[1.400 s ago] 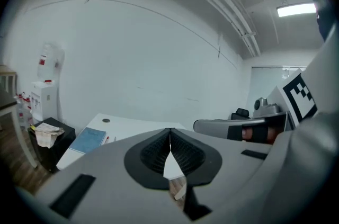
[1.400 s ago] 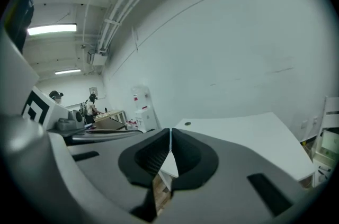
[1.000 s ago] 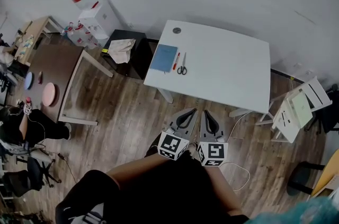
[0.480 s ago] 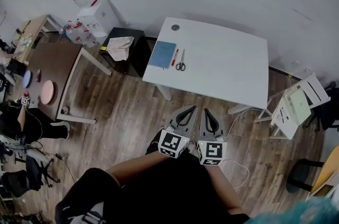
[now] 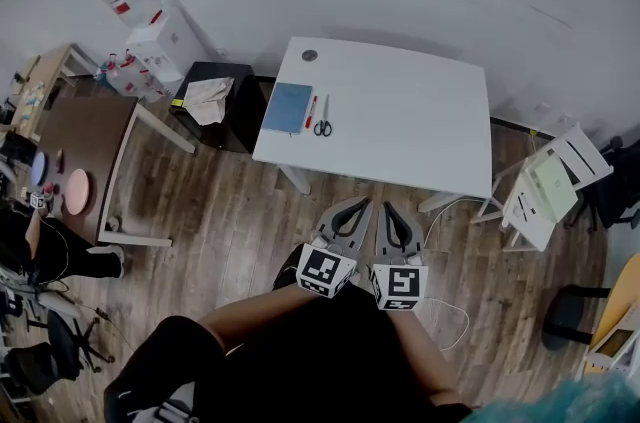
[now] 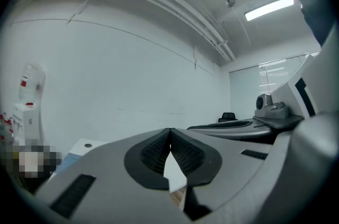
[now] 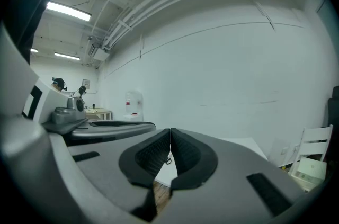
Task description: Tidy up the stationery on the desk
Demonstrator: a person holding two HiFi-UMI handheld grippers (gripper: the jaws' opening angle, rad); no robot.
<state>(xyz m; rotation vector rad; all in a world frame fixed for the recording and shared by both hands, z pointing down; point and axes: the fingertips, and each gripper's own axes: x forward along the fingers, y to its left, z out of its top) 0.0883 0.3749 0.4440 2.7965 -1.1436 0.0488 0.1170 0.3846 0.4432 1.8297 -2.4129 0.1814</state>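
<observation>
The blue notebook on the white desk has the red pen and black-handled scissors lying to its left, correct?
No: the head view shows the red pen and black-handled scissors lying to the right of the blue notebook on the white desk.

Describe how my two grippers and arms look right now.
The left gripper and right gripper match: grey tapering jaws with black ribbed pads, each carrying a white cube printed with black square markers. The person wears dark clothing; the forearms are unsleeved.

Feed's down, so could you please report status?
Left hand-held gripper, right hand-held gripper: shut, empty. Blue notebook, red pen, black-handled scissors on white desk, untouched. Approach unobstructed.
</observation>
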